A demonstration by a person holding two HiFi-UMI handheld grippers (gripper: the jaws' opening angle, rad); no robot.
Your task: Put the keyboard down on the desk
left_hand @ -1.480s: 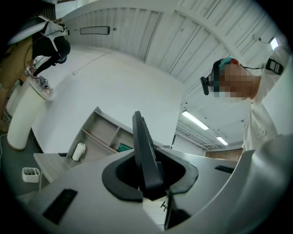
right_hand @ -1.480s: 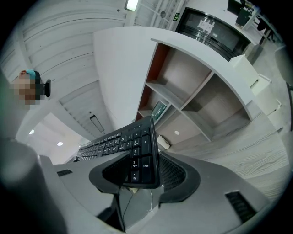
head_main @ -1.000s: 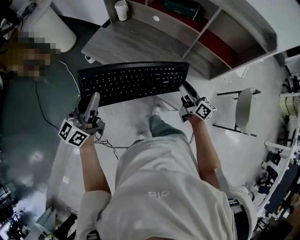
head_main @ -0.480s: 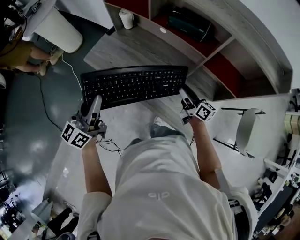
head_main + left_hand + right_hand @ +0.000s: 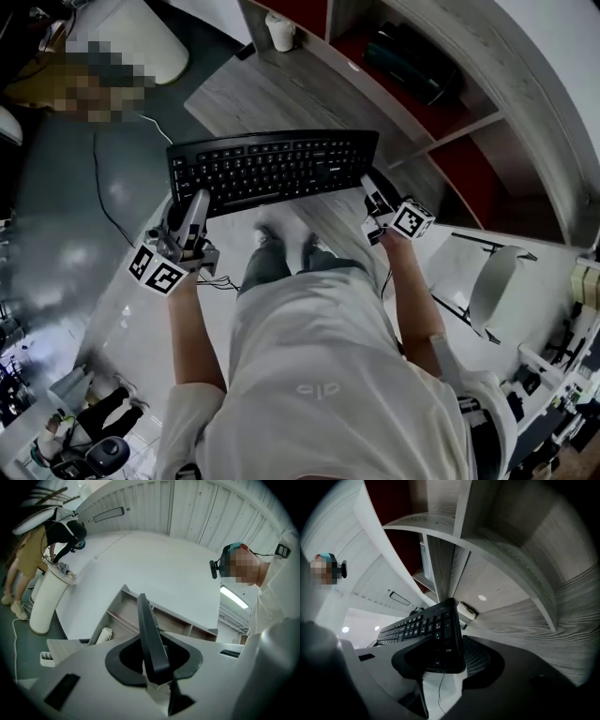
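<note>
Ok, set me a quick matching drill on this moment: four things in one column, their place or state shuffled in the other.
1 keyboard
2 left gripper
3 white cup
4 white chair

A on the floor, far right
B held at both ends, not yet on the desk
C at the desk's back edge
D shut on the keyboard's left end

Pairs: 1-B, 2-D, 3-C, 4-A

Both arms stretched forward, elbows slightly bent, forearms bare. Left gripper [image 5: 197, 202] points ahead, level, 2 jaws clamped on left end of keyboard [image 5: 272, 169]. Right gripper [image 5: 373, 190] likewise level, jaws pressed on keyboard's right end. Left marker cube [image 5: 155, 270] and right marker cube [image 5: 411, 220] sit just ahead of hands.
</note>
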